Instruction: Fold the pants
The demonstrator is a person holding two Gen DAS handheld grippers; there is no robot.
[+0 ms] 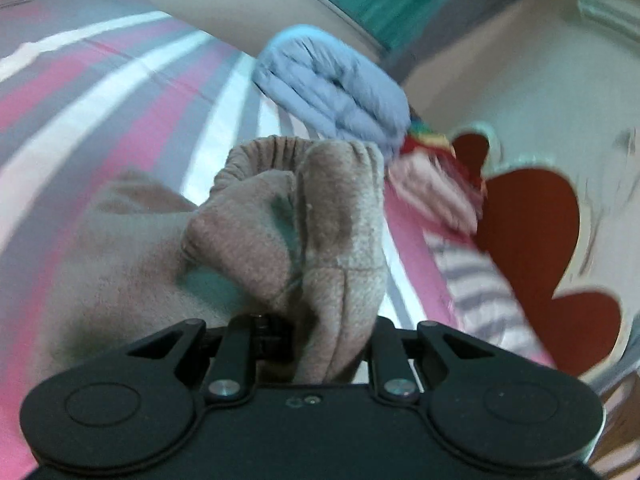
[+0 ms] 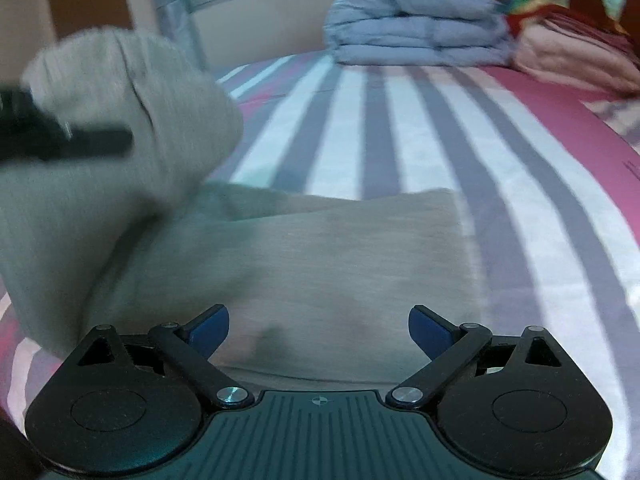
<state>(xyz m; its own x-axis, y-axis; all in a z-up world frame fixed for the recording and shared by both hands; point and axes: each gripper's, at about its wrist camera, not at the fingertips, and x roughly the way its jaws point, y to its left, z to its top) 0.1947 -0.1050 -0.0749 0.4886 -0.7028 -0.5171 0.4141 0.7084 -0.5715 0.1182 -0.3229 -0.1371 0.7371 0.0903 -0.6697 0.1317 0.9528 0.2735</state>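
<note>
Left gripper (image 1: 320,320) has the pants (image 1: 280,232) bunched between its fingers, closed tight on a thick fold of the tan fabric, with the gathered elastic waistband rising straight ahead of the camera. The cloth is lifted off the bed (image 1: 100,92) here, and more of it trails down to the left onto the striped sheet. The picture is smeared, so the exact pinch point under the cloth is hard to make out, though the fabric clearly passes between the two black linkages.

Over on the right wrist view, the right gripper (image 2: 318,330) hangs with its blue-padded fingers (image 2: 208,330) spread wide, nothing held between them. Directly beneath and ahead lies a flat panel of the pants (image 2: 320,248), spread on the pink, grey and white striped bed (image 2: 500,160), its far edge straight across the stripes. At the left of this view the raised part of the garment drapes upward, and a black finger of the left gripper (image 2: 80,142) crosses in front of it.

At the far end of the bed sits a folded blue duvet (image 2: 412,24), and just beside it to the right a stack of pink and red blankets (image 2: 572,52).
</note>
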